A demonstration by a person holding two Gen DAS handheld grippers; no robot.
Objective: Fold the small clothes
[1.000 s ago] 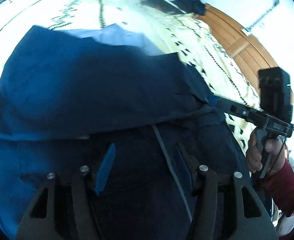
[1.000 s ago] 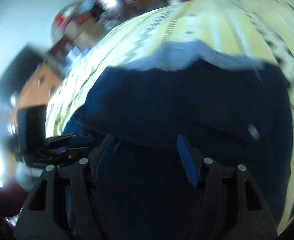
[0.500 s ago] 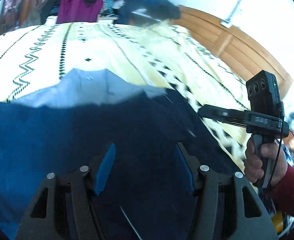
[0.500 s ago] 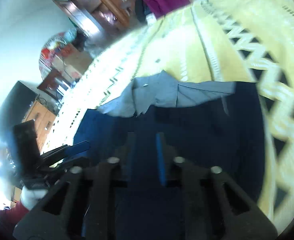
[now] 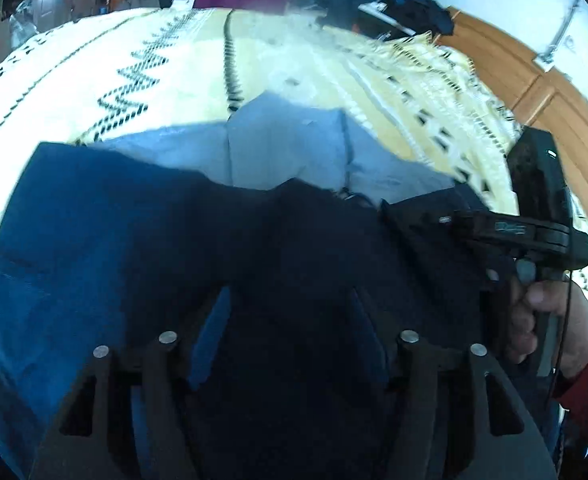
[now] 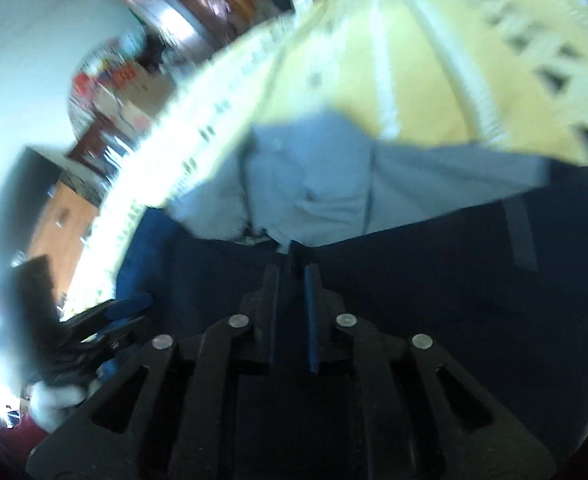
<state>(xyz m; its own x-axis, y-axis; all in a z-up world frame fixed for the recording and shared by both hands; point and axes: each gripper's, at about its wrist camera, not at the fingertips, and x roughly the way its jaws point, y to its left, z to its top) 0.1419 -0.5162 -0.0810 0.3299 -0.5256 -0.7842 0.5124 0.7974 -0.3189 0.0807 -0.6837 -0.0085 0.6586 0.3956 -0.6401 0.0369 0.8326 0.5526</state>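
I am holding my left gripper [image 5: 289, 328] with its fingers spread wide over the dark blue garment [image 5: 105, 248], which is lying on the yellow patterned bedspread [image 5: 93, 80] with its pale blue lining [image 5: 285, 148] showing at the far edge. My right gripper [image 6: 292, 280] is pinching a fold of the garment beside that lining, fingers nearly together. Half a second ago those right fingers were standing a little wider; a second ago both were open.
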